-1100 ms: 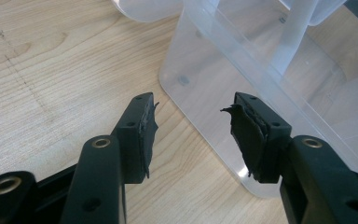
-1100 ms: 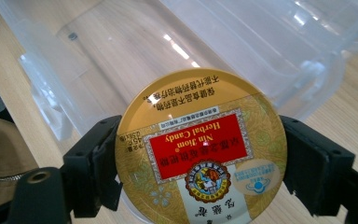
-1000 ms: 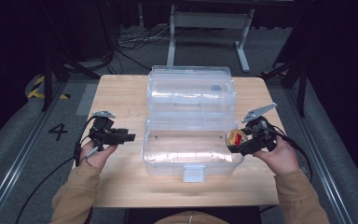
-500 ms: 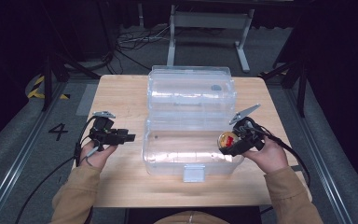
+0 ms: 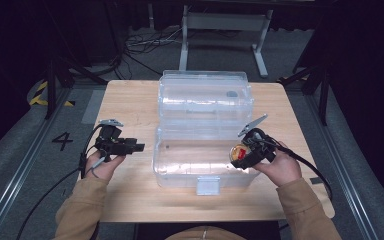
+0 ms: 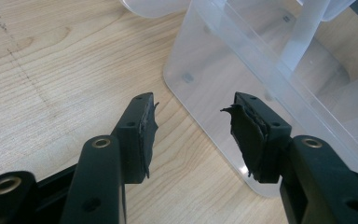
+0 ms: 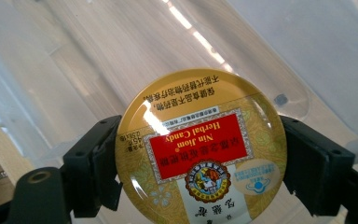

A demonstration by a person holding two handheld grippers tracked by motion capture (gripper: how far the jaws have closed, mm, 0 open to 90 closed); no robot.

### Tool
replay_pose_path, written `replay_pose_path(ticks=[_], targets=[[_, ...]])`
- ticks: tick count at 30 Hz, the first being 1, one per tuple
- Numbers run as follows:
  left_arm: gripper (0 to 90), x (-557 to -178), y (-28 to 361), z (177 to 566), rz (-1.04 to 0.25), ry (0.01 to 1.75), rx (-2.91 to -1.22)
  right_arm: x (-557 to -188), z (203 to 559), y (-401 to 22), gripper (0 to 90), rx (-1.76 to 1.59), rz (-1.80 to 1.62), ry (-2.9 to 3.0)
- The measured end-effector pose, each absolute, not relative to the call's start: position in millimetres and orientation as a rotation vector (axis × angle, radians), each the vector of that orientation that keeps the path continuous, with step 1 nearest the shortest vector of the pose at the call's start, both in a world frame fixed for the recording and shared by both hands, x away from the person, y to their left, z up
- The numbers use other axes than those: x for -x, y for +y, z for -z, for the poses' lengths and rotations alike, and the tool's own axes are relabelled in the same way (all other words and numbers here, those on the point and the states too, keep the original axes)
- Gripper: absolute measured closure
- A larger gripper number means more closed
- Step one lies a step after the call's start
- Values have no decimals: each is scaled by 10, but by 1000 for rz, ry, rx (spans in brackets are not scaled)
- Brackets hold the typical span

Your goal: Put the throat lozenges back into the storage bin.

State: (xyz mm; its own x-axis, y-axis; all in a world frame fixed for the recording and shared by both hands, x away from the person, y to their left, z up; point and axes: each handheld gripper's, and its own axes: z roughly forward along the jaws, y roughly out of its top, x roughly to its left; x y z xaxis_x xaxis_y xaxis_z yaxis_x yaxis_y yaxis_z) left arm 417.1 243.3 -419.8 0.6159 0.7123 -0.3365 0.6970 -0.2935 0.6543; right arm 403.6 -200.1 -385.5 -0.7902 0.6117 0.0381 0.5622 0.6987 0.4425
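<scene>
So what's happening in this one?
A person at a wooden table works with tongs in each hand. The right tongs are shut on a round gold candy tin with a red label, held above the open clear plastic box, apparently to set it inside. The box's lid lies folded back behind it. The left tongs stand open with nothing between them, beside the box's left end.
</scene>
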Motion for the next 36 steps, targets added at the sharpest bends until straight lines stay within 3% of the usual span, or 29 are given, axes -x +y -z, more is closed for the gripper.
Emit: replay_pose_path(ticks=[36], targets=[[501,-4179,2437,4216,-18,1113,-2038,-4093,4136,-1860,203,-1047,-427,2818]])
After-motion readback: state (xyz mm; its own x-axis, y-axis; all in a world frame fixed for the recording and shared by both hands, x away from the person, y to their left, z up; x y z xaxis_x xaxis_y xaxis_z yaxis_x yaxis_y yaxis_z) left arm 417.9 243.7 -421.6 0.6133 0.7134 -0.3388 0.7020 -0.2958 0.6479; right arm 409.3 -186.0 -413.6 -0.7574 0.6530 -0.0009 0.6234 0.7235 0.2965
